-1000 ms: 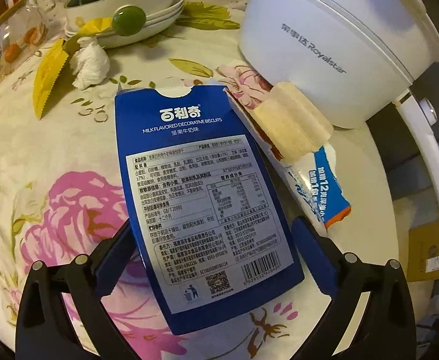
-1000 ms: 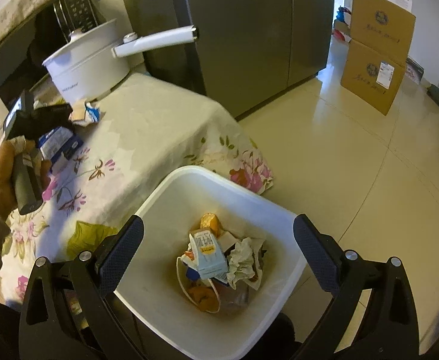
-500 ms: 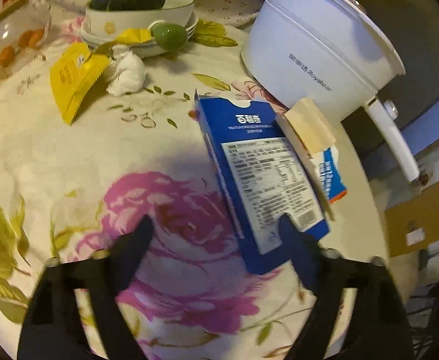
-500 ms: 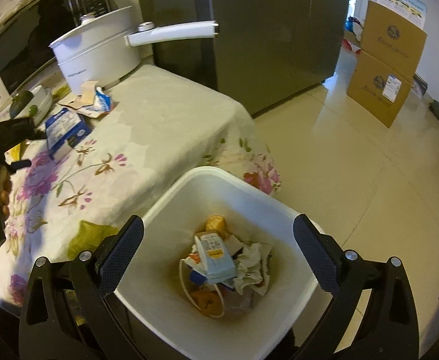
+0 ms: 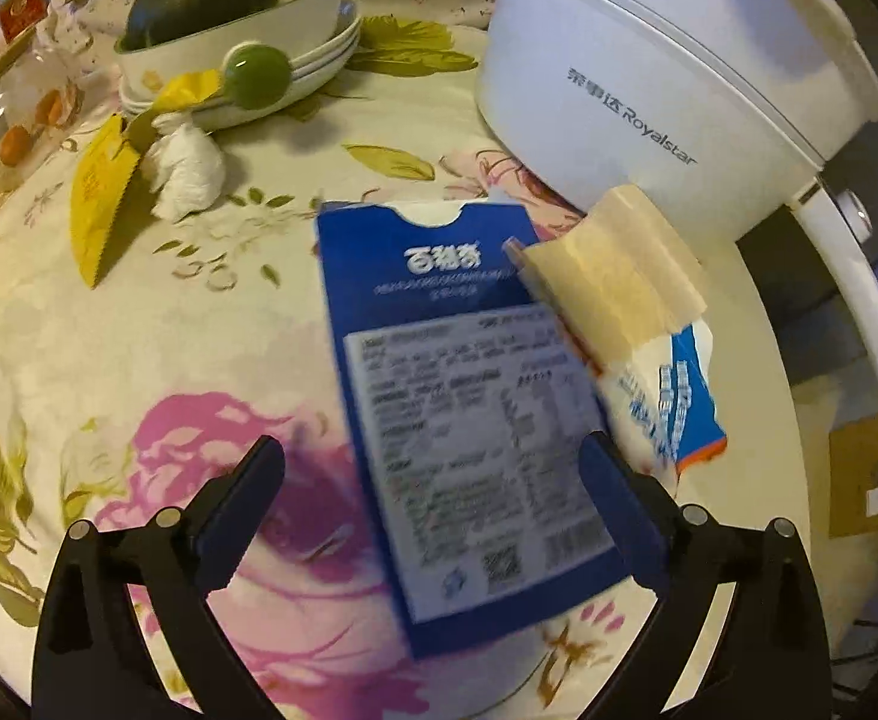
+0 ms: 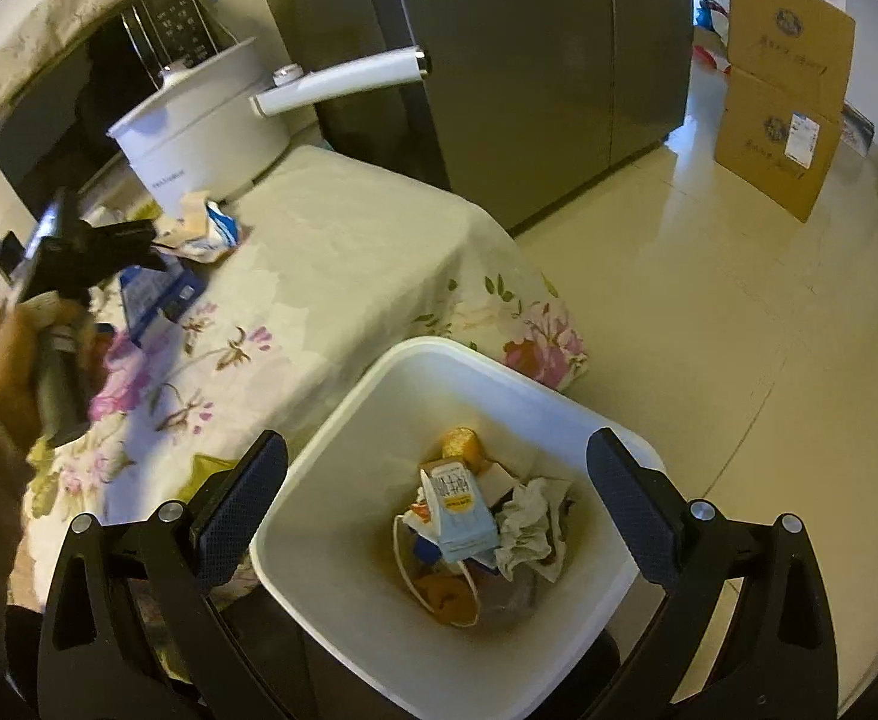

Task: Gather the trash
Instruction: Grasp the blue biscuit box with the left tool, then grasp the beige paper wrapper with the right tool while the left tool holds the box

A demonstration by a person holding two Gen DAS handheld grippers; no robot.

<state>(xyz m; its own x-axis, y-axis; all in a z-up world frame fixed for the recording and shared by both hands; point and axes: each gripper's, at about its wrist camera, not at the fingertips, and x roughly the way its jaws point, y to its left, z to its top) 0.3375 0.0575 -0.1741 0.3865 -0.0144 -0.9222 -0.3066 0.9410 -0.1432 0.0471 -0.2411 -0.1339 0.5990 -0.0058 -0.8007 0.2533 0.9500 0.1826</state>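
Observation:
A blue biscuit box [image 5: 469, 420] lies flat on the flowered tablecloth [image 5: 109, 360]. My left gripper [image 5: 433, 504] hangs over its near end, jaws opening, the box between the fingers but not pinched. The right finger overlaps the box's right edge. A beige folded wrapper [image 5: 613, 276] and a blue-and-white packet [image 5: 679, 402] lie beside the box. Farther off are a crumpled tissue [image 5: 184, 171] and a yellow sachet [image 5: 100, 204]. My right gripper [image 6: 439, 504] stands open above a white bin [image 6: 331, 438] holding a carton [image 6: 460, 507] and paper. The right wrist view also shows the left gripper [image 6: 139, 258] at the box [image 6: 151, 294].
A white electric pot [image 5: 649, 72] with a long handle stands at the table's far right. Stacked bowls [image 5: 247, 54] with a dark fruit sit at the back. Past the table are a grey fridge [image 6: 529, 60], cardboard boxes [image 6: 781, 90] and tiled floor [image 6: 709, 300].
Half a second ago the left gripper sat back and to the left of the box; now it is over the box again, fingers either side. The right gripper and bin have barely shifted.

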